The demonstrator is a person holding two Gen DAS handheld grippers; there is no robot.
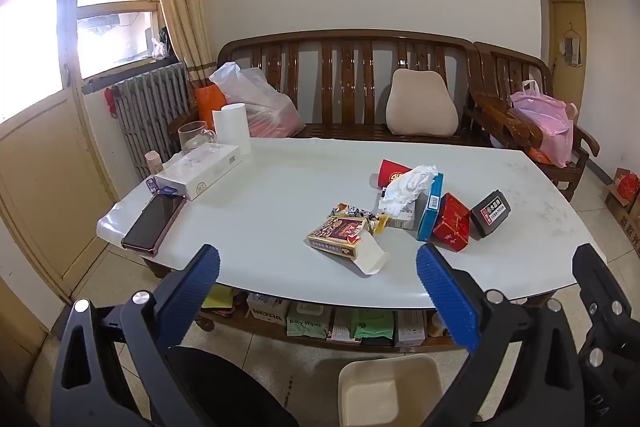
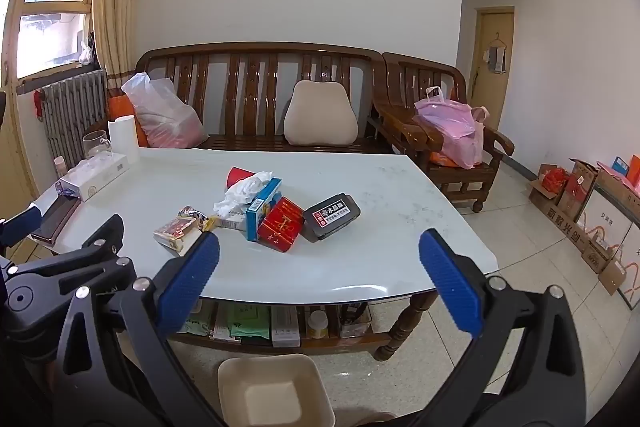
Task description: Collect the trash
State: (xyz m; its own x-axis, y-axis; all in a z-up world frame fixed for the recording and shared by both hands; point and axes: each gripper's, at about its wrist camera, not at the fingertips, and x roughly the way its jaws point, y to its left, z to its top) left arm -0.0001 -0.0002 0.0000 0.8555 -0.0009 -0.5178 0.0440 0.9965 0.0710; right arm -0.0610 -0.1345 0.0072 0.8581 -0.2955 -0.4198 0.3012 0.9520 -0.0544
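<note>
Both grippers' fingers (image 1: 444,291) (image 2: 188,277) spread wide, holding nothing, beige bin (image 2: 276,393) below, litter pile (image 1: 404,211) on white table (image 1: 280,187)

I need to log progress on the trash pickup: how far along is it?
Nothing looks done: the cream bin on the floor appears empty. Nothing is in hand; the left gripper and right gripper are both open, short of the table. Left: the crumpled tissue, red box, blue box, black case and wrappers.
</note>
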